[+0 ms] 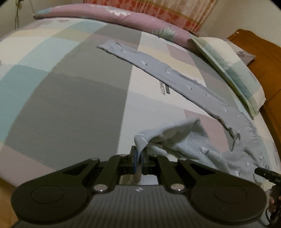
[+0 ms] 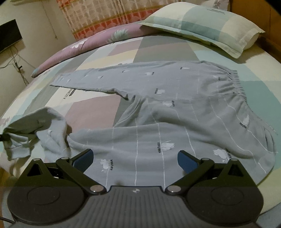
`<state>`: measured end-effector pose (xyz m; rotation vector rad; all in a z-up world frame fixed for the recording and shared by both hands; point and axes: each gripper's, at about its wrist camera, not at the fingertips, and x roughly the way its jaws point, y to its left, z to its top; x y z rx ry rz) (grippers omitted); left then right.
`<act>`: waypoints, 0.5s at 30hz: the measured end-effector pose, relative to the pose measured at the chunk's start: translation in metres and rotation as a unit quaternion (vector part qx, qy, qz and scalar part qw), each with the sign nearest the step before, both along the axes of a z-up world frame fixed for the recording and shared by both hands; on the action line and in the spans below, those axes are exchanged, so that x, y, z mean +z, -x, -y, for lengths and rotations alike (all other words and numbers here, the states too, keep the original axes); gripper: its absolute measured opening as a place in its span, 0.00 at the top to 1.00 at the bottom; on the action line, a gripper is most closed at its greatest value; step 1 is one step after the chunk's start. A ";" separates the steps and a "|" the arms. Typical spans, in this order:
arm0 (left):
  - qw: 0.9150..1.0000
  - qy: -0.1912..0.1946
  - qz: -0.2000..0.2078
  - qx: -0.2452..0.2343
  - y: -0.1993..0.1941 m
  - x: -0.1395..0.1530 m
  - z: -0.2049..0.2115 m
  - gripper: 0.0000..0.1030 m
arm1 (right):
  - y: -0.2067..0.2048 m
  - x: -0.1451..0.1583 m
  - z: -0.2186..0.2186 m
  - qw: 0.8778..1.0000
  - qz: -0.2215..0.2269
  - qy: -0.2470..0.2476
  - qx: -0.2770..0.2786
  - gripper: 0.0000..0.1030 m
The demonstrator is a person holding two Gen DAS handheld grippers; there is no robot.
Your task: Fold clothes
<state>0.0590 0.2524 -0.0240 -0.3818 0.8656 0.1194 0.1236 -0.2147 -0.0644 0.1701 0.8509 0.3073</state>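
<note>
Grey printed pyjama trousers (image 2: 166, 105) lie on the bed, waistband (image 2: 235, 84) at the right, far leg stretched flat to the left. The near leg's cuff end (image 2: 35, 126) is lifted and bunched at the left. My left gripper (image 1: 138, 156) is shut on that cuff (image 1: 142, 140) and holds it just above the sheet; the leg trails right (image 1: 193, 140). My right gripper (image 2: 135, 159) is open, its blue pads (image 2: 186, 161) spread over the near leg's thigh, holding nothing.
The bed has a pastel checked sheet (image 1: 61, 87). A checked pillow (image 2: 210, 24) lies at the head, by a wooden headboard (image 1: 263, 61). A rolled mauve floral quilt (image 1: 114, 15) runs along the far edge, in front of a curtain (image 2: 105, 15).
</note>
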 end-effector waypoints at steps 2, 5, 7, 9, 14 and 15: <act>1.000 -0.016 0.006 0.002 0.009 0.010 -0.004 0.98 | 0.000 -0.001 -0.003 1.000 -0.003 0.000 0.002 0.00; 0.999 -0.031 0.004 0.014 0.017 0.019 -0.016 0.98 | -0.001 -0.003 -0.007 1.000 -0.007 0.000 0.007 0.00; 0.999 -0.032 -0.005 0.026 0.015 0.020 -0.030 0.98 | -0.001 -0.003 -0.010 1.000 -0.008 0.002 0.012 0.00; 0.999 -0.028 -0.018 0.037 0.008 0.017 -0.045 0.98 | -0.001 -0.003 -0.013 1.000 -0.009 0.005 0.015 0.00; 0.998 -0.027 -0.049 0.036 -0.034 -0.001 -0.063 0.98 | -0.001 -0.003 -0.014 1.000 -0.011 0.012 0.011 0.00; 0.997 -0.026 -0.056 0.035 -0.043 -0.005 -0.066 0.97 | -0.001 -0.003 -0.014 1.000 -0.011 0.014 0.009 0.00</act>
